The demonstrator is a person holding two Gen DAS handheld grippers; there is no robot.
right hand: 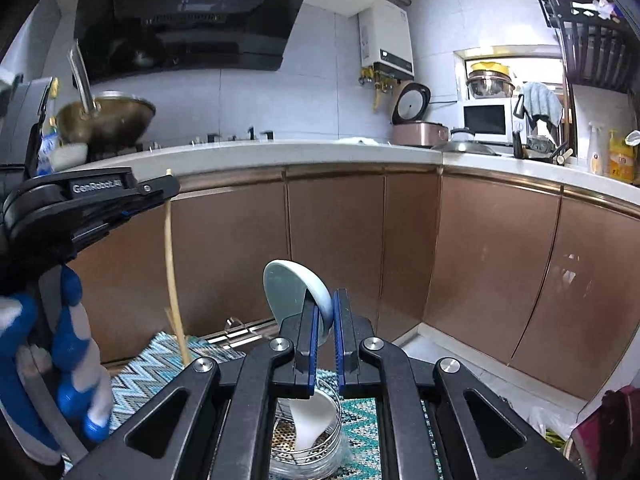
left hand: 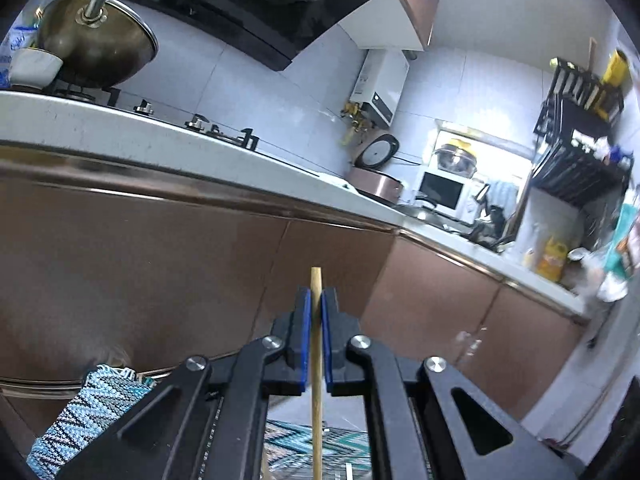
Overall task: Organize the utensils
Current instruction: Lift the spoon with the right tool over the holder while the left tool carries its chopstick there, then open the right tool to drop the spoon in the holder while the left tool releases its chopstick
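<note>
My left gripper (left hand: 316, 300) is shut on a wooden chopstick (left hand: 316, 360) that stands upright between its blue pads; its top end pokes above the fingers. The left gripper (right hand: 160, 192) and the chopstick (right hand: 172, 272) also show at the left of the right wrist view. My right gripper (right hand: 326, 308) is shut on a white ceramic spoon (right hand: 296, 296), bowl end up, with the handle (right hand: 310, 420) reaching down into a round clear holder with a metal strainer (right hand: 316, 440) below.
A zigzag-patterned mat (right hand: 160, 360) lies under the holder. Brown cabinet doors (right hand: 336, 240) and a white countertop (right hand: 280, 152) face both grippers. A wok (right hand: 106, 120) sits on the stove at left; a rice cooker (right hand: 416, 128), microwave (right hand: 486, 120) and dish rack (right hand: 592, 32) stand further right.
</note>
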